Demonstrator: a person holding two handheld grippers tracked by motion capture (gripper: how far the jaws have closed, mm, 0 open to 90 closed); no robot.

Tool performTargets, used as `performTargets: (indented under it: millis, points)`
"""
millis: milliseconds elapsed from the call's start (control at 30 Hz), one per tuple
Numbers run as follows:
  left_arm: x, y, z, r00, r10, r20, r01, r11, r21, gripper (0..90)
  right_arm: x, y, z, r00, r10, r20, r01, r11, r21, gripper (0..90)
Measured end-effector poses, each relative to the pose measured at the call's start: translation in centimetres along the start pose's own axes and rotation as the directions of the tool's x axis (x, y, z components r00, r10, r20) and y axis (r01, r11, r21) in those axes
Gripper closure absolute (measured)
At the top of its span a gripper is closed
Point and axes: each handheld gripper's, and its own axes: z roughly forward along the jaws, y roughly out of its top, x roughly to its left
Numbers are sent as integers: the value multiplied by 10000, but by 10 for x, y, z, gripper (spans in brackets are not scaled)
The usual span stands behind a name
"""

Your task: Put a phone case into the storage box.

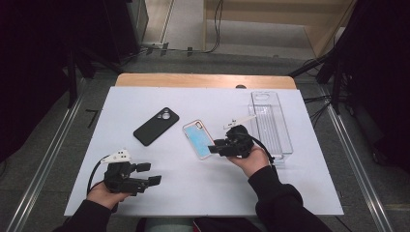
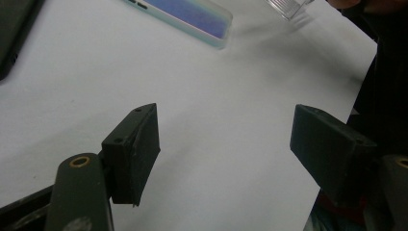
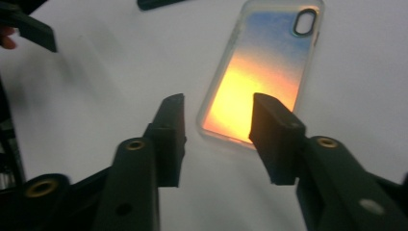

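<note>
Clear iridescent phone case (image 1: 198, 138) lies flat on the white desk (image 1: 203, 191), long axis running roughly 11 to 5 o'clock in the high view, camera cutout at the 11 o'clock end. Surface reads pale blue from the high view and orange-to-blue in the right gripper view (image 3: 262, 72), with a translucent rim. It sits just at 4 o'clock of the black phone case (image 1: 156, 126), the two apart, not touching.

Right gripper (image 3: 219, 137) hangs over the white table (image 3: 356, 110), jaws parted with nothing between them. The iridescent case (image 3: 262, 72) lies flat just beyond the jaws, camera cutout at its far end. Left of the case, well apart, sits the other gripper's jaw tip (image 3: 31, 29).
</note>
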Motion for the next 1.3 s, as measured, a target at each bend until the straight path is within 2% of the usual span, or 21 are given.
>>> performTargets:
  millis: [67, 167, 300, 400, 433, 500, 533, 700, 867, 1000, 1100, 1167, 1300]
  points:
    - [0, 0, 0, 10000, -8, 13, 8, 10000, 4, 260, 2, -3, -6, 9992, -194, -338, 189, 9997, -159, 454]
    - [0, 0, 0, 10000, -14, 34, 15, 10000, -37, 260, 7, -9, -15, 9978, -491, -434, 478, 9984, -313, 413]
    - [0, 0, 0, 9999, -103, 80, 104, 9999, -25, 260, 9, -18, -26, 9972, -404, -636, 378, 9985, -401, 378]
    - [0, 1, 0, 9999, -123, 113, 123, 9999, -10, 259, 10, -26, -36, 9963, -528, -673, 490, 9971, -575, 340]
    - [0, 1, 0, 9999, -131, 111, 131, 9999, -20, 259, 10, -28, -39, 9955, -646, -692, 600, 9960, -663, 324]
    - [0, 1, 0, 9998, -139, 114, 139, 9999, -28, 258, 10, -31, -42, 9958, -623, -668, 579, 9962, -658, 315]
    - [0, 1, 0, 9998, -128, 117, 129, 9999, -55, 258, 8, -34, -49, 9966, -566, -603, 527, 9964, -657, 295]
    - [0, 1, 1, 9998, -107, 138, 108, 9999, -57, 258, 5, -46, -65, 9950, -519, -853, 429, 9937, -1034, 260]
    - [-1, 1, 1, 9998, -94, 170, 96, 9999, -128, 258, 0, -59, -78, 9960, -505, -733, 435, 9947, -930, 241]
    - [-1, 2, 1, 9998, -95, 188, 97, 9999, -124, 258, -4, -72, -84, 9961, -193, -861, 108, 9951, -987, 241]
    - [-1, 2, 1, 9998, -77, 182, 79, 9999, -140, 258, -5, -82, -85, 9953, -151, -961, 51, 9947, -1032, 240]
    - [-1, 2, 1, 9998, -91, 200, 96, 9997, -219, 258, -6, -87, -85, 9948, -12, -1017, -81, 9958, -910, 232]
    - [-1, 2, 1, 9997, -64, 250, 69, 9997, -230, 258, -7, -98, -87, 9968, -139, -782, 88, 9979, -648, 179]
